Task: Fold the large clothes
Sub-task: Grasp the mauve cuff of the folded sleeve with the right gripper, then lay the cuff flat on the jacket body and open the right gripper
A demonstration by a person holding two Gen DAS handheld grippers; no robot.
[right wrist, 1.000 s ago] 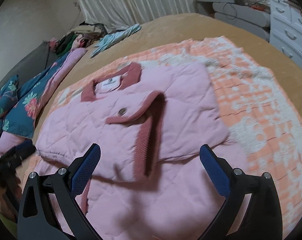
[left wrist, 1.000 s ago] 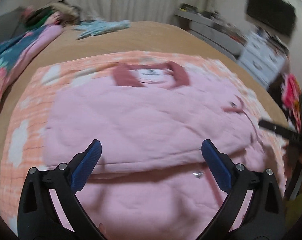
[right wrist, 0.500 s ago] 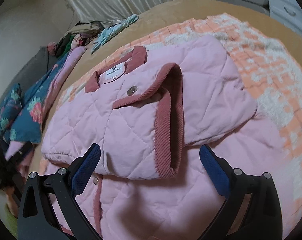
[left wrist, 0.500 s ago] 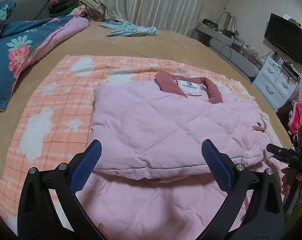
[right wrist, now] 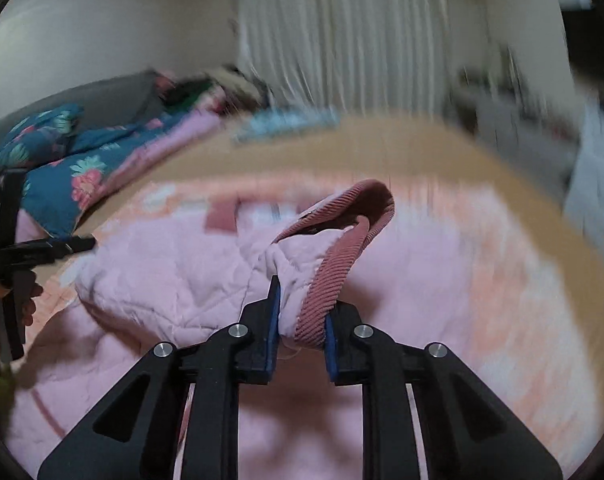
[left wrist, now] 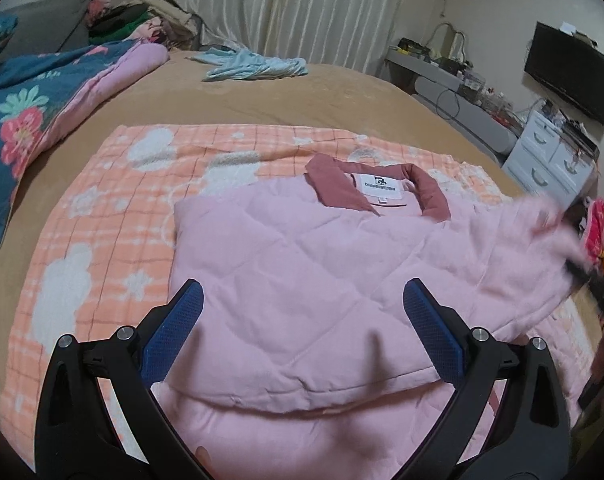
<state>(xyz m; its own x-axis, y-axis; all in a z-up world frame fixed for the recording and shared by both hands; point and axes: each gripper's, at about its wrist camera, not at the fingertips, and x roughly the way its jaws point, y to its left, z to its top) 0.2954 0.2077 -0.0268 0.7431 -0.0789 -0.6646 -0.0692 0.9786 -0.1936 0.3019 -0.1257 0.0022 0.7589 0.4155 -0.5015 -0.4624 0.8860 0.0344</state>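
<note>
A pink quilted jacket [left wrist: 302, 248] with a dark pink collar [left wrist: 334, 188] lies partly folded on an orange checked blanket [left wrist: 102, 216]. My left gripper [left wrist: 302, 286] hovers open over the jacket's near fold, nothing between its blue pads. In the right wrist view my right gripper [right wrist: 300, 312] has its jaws closing onto the ribbed dark pink sleeve cuff [right wrist: 342, 264], pads pressing it, and the sleeve is raised off the jacket [right wrist: 162, 280]. The lifted sleeve [left wrist: 542, 216] shows blurred at the right of the left wrist view. A hand holds the left gripper [right wrist: 34, 246] at the left edge.
The blanket lies on a brown bed cover [left wrist: 282, 100]. A floral blue quilt [left wrist: 30, 100] and a clothes pile line the left side, and a light blue garment [left wrist: 254, 66] lies at the far end. White drawers [left wrist: 550, 160] and a TV [left wrist: 570, 76] stand to the right.
My right gripper went from wide open to shut on the sleeve cuff and lifted it, rolling as it rose. The left gripper slid sideways over the jacket and stayed open.
</note>
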